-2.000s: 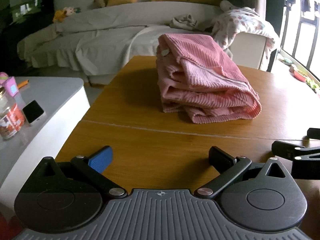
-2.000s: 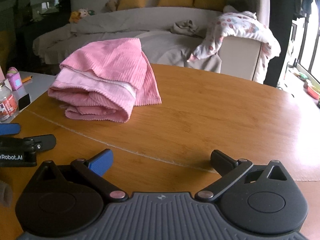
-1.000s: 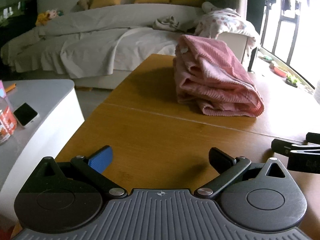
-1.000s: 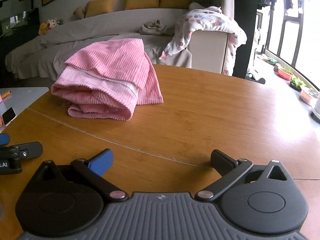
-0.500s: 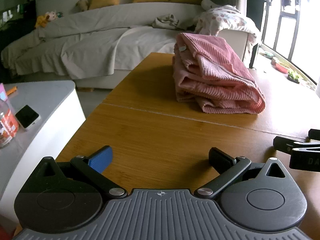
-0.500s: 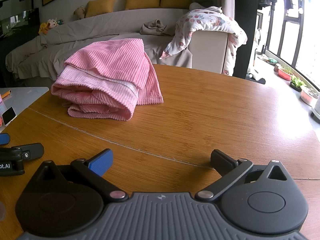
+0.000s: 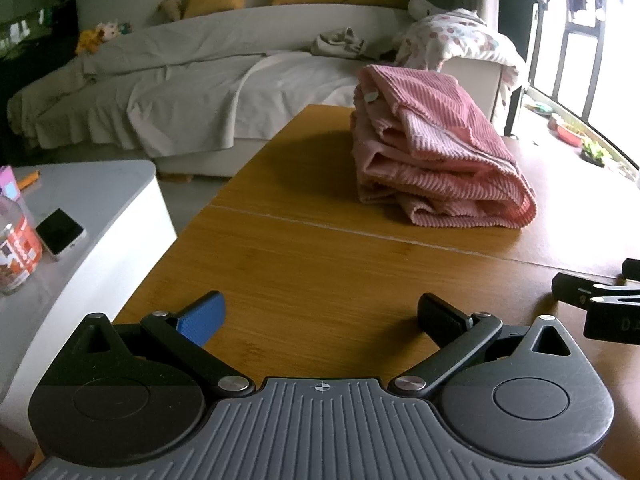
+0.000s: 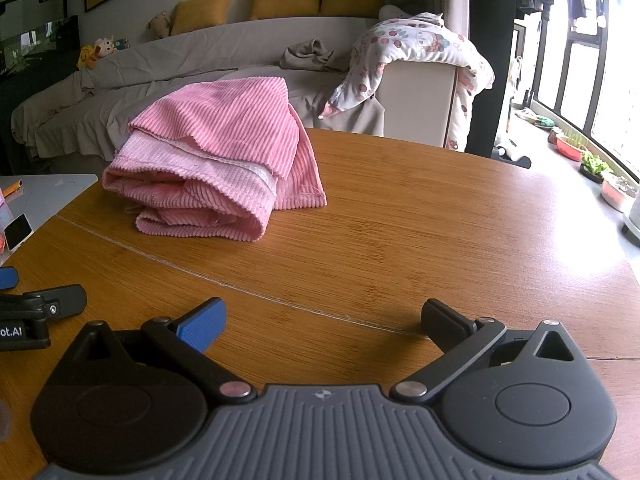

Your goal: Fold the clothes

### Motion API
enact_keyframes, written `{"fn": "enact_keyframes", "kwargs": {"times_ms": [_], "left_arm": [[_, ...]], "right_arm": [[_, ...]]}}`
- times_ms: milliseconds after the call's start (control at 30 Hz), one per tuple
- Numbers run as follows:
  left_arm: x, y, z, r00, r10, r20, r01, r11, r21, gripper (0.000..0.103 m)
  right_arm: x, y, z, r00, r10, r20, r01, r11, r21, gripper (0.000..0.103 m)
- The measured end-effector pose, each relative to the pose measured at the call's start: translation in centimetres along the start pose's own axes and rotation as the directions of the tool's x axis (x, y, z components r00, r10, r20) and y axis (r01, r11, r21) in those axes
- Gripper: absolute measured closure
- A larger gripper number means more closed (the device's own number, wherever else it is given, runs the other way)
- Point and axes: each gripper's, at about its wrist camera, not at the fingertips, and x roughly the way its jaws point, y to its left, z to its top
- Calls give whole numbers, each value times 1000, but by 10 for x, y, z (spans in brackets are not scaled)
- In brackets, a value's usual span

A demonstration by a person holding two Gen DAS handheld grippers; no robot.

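- A pink ribbed corduroy garment (image 7: 436, 152) lies folded in a thick bundle on the round wooden desk (image 8: 440, 216).
- Left tongs (image 7: 320, 314) and right tongs (image 8: 322, 318) gape wide, empty, well short of it.
- It looks soft, light and floppy; the hemmed edges would likely give the best hold.

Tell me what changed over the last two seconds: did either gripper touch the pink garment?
No. Both views swung slightly, so the hand-held grippers shifted a little, but nothing was taken hold of or let go. The left gripper and right gripper stayed open and empty. The folded pink garment kept its shape and place on the wooden table.
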Motion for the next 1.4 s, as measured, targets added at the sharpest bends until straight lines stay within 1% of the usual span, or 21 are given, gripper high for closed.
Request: {"fn": "enact_keyframes", "kwargs": {"times_ms": [167,367,533,633,767,967,1267,1400], "left_arm": [[-1,0,-1,1000,5,0,-5,1000,-2,0],[-4,-1,-3,1000,29,-4,-29,999,-37,0],[-18,-21,-14,1000,28,0,-28,999,-36,0],[-21,-28,-16,999,33,-2,-33,999,-19,0],[-24,-25,-18,999,42,-4,-42,998,-37,0],[-28,-27,-17,999,50,-7,-50,998,-40,0],[-27,-28,-16,999,38,-11,-38,999,-31,0],[-27,-27,-19,999,45,-5,-45,998,-41,0]], "right_arm": [[1,0,0,1000,3,1,-3,1000,-1,0],[4,-11,2,999,40,-1,-40,999,-31,0],[5,-26,2,997,71,-3,-71,996,-54,0],[5,-25,2,997,73,-3,-73,996,-58,0],[5,-22,2,997,73,-4,-74,995,-60,0],[5,-25,2,997,79,-4,-79,995,-61,0],[5,-25,3,997,81,-4,-81,995,-64,0],[9,-26,5,995,101,-5,-101,992,-81,0]]}}
